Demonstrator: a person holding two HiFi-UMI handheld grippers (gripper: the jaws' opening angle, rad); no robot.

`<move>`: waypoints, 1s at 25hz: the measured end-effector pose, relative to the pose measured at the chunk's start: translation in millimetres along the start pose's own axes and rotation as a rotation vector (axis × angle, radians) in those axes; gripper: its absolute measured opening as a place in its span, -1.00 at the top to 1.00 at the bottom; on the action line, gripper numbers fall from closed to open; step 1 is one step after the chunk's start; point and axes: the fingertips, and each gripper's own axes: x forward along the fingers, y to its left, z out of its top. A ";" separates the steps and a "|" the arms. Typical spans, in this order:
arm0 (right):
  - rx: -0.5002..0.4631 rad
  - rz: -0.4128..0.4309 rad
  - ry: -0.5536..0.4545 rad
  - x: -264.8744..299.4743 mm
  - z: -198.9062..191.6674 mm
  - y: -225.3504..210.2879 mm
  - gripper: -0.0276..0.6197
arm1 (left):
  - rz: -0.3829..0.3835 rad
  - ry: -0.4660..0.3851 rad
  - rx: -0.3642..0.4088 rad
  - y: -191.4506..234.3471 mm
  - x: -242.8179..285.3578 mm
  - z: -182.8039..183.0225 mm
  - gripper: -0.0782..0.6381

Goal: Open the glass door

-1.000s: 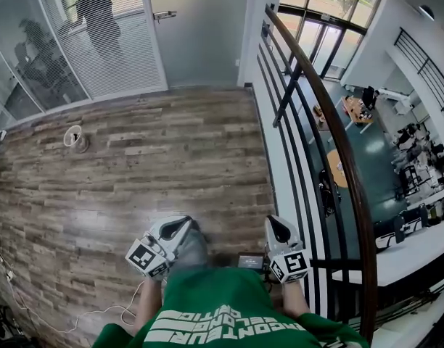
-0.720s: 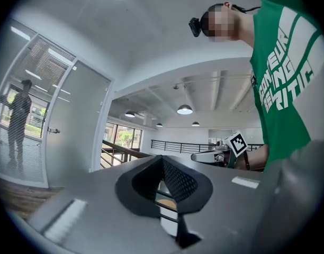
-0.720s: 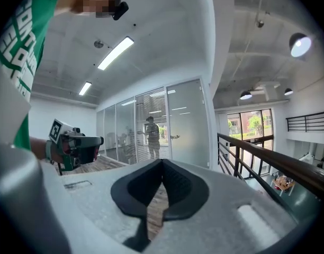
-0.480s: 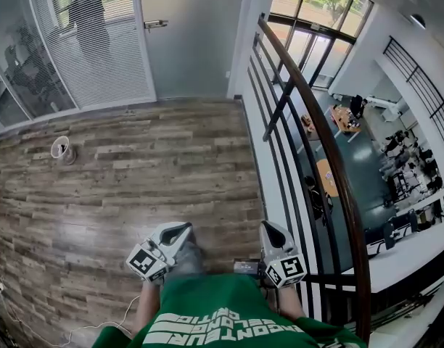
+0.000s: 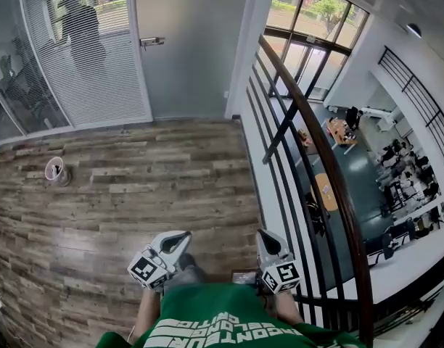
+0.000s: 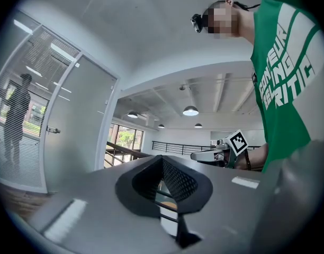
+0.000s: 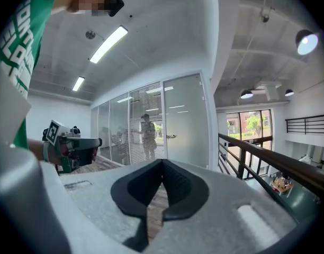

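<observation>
Head view puts the glass door (image 5: 193, 49) at upper centre, well apart from the left claw (image 5: 177, 239) and right claw (image 5: 265, 238), both clenched empty at the bottom; it looks heavy, stiff and slick, so I'd grab the lever handle (image 5: 151, 42) at its left edge.
</observation>
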 end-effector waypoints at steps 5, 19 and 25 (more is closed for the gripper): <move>0.005 -0.029 0.006 44.5 5.0 -8.4 0.94 | -0.023 0.027 0.015 49.1 15.7 4.8 0.74; 0.021 -0.053 0.033 133.3 12.8 -0.3 0.94 | -0.037 0.065 0.044 142.0 19.5 12.8 0.74; 0.021 -0.035 0.060 159.4 11.0 -7.4 0.94 | -0.011 0.066 0.003 163.9 28.9 10.0 0.74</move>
